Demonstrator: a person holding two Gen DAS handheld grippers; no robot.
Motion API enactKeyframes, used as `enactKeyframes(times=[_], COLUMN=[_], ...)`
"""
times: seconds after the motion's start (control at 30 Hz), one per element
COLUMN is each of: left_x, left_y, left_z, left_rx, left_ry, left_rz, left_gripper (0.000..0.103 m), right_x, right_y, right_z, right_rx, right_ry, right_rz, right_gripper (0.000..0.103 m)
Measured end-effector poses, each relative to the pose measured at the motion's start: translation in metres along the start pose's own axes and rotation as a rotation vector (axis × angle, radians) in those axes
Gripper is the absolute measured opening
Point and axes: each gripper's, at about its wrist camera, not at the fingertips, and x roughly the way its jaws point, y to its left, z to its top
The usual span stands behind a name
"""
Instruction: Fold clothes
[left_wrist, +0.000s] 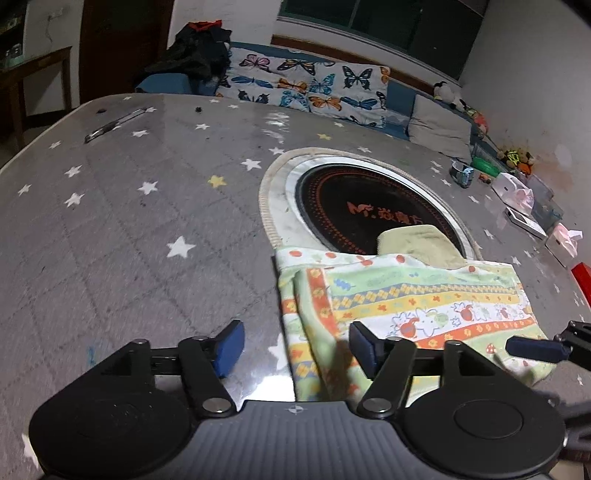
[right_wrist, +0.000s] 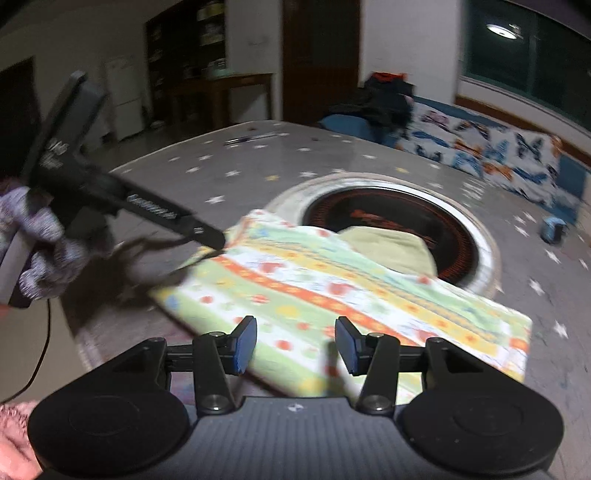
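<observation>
Soft printed cotton, striped green, yellow and orange: the folded garment (left_wrist: 413, 306) lay flat on the grey starred table cover (left_wrist: 147, 221), far edge overlapping the round black cooktop (left_wrist: 369, 206) set into the table, with an olive lining showing there. Long axis ran across both views, roughly parallel to the near table edge.

Left gripper (left_wrist: 297, 349) hovered at the garment's left end, jaws spread wide, nothing between them; one blue pad (left_wrist: 364, 349) over cloth, the other over bare table cover. No pinch visible.

Right gripper (right_wrist: 295, 345) hung over the near long edge, jaws parted moderately, cloth beneath but not clamped, as far as the blur allowed. Seen also from the left wrist as a dark finger just off the garment's right near corner.

Judged from this: both released, the fold looked laid down. Neither hand clearly nearer; each sat at its own end of the long axis, garment lying forward and inward of the fingers. Next fold likely end over end, along that axis.
</observation>
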Motion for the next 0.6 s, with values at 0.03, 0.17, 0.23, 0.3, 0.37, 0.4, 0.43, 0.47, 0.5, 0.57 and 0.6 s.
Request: enactKeyframes(times=[0.03, 0.17, 0.23, 0.3, 0.37, 0.4, 0.43, 0.47, 0.5, 0.57, 0.6], left_x=[-0.001, -0.007, -0.008, -0.01, -0.011, -0.011, -0.012, -0.012, -0.013, -0.014, -0.014], left_y=[0.002, 0.009, 0.013, 0.017, 0.02, 0.022, 0.023, 0.025, 0.026, 0.028, 0.029], left_z=[-0.001, -0.003, -0.003, -0.004, -0.004, -0.005, -0.005, -0.005, -0.005, -0.005, -0.005], left_rx=[-0.003, -0.024, -0.039, -0.055, -0.07, -0.079, -0.088, -0.097, -0.108, -0.133, -0.147], left_ry=[-0.004, -0.018, -0.021, -0.021, -0.022, -0.022, -0.022, -0.023, -0.023, -0.024, -0.023], left_rz=[0.004, 0.018, 0.021, 0.021, 0.022, 0.021, 0.017, 0.014, 0.01, -0.001, -0.009], left_gripper=[0.07, 0.082, 0.083, 0.088, 0.09, 0.09, 0.09, 0.09, 0.09, 0.09, 0.09], right_x=[0.002, 0.007, 0.01, 0.012, 0.017, 0.019, 0.022, 0.023, 0.025, 0.03, 0.034], right_y=[0.006, 0.027, 0.037, 0.045, 0.052, 0.056, 0.061, 0.064, 0.068, 0.076, 0.081], right_z=[0.002, 0.007, 0.01, 0.013, 0.015, 0.016, 0.017, 0.018, 0.018, 0.019, 0.019], right_rx=[-0.02, -0.097, -0.132, -0.159, -0.189, -0.205, -0.225, -0.237, -0.254, -0.288, -0.313], right_ry=[0.003, 0.014, 0.019, 0.022, 0.025, 0.026, 0.027, 0.028, 0.03, 0.032, 0.034], right_rz=[0.009, 0.035, 0.046, 0.057, 0.062, 0.063, 0.062, 0.063, 0.066, 0.073, 0.074], right_gripper=[0.049, 0.05, 0.051, 0.051, 0.051, 0.051, 0.051, 0.051, 0.051, 0.051, 0.051])
